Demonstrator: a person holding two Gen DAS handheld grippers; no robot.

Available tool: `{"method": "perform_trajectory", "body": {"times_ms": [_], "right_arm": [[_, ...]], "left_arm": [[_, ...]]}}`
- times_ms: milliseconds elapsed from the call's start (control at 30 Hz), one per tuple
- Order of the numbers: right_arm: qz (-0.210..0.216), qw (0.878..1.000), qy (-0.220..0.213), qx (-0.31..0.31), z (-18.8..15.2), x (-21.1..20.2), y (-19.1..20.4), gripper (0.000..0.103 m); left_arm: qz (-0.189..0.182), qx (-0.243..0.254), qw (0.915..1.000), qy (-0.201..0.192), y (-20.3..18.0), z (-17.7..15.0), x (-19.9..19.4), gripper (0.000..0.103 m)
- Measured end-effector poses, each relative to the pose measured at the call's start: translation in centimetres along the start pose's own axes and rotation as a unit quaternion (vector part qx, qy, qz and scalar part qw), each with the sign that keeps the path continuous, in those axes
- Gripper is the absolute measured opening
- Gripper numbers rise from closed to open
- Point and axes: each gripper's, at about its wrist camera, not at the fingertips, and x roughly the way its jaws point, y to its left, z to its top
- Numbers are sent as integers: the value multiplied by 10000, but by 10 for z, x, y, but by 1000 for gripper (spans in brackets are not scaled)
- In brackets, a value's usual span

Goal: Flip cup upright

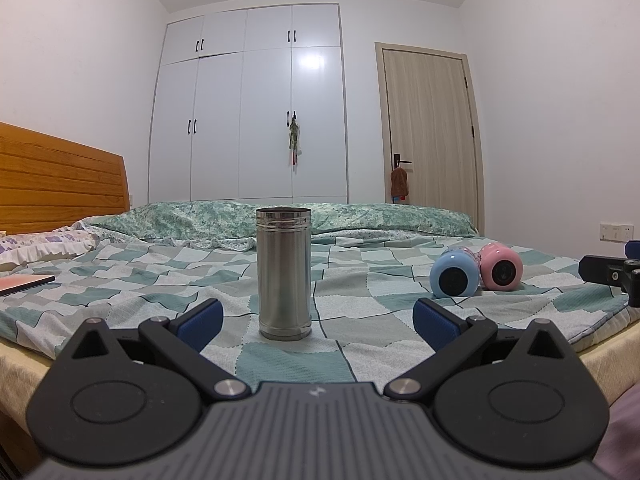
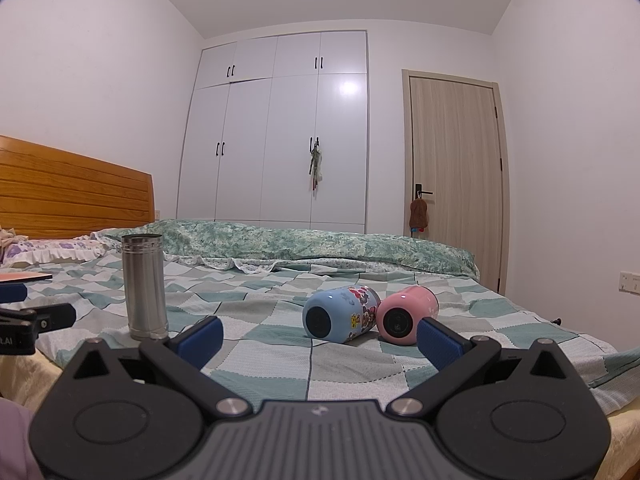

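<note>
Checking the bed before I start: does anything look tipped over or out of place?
Yes. The blue cup and the pink cup lie on their sides on the bedspread, touching each other. The steel cup stands upright.

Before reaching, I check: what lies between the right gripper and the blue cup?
Only bare checkered bedsheet separates the open right gripper from the blue cup, seen in the right wrist view.

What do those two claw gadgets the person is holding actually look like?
The left gripper and right gripper look identical: matte black bodies, ribbed grey centres bearing a small pale logo, round black hubs, silver pivot bolts, and two black linkage arms ending in textured blue pads. No cables show.
</note>
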Motion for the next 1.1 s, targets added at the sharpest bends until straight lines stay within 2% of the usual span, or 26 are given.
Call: {"method": "perform_trajectory", "body": {"times_ms": [967, 1100], "right_arm": [[-19, 10000, 92, 22, 1, 1, -2, 103], [-12, 9997, 242, 70, 4, 2, -8, 103]], "left_arm": [[7, 24, 10000, -27, -6, -1, 0, 103], [-185, 161, 9994, 245, -11, 3, 8, 103]]}}
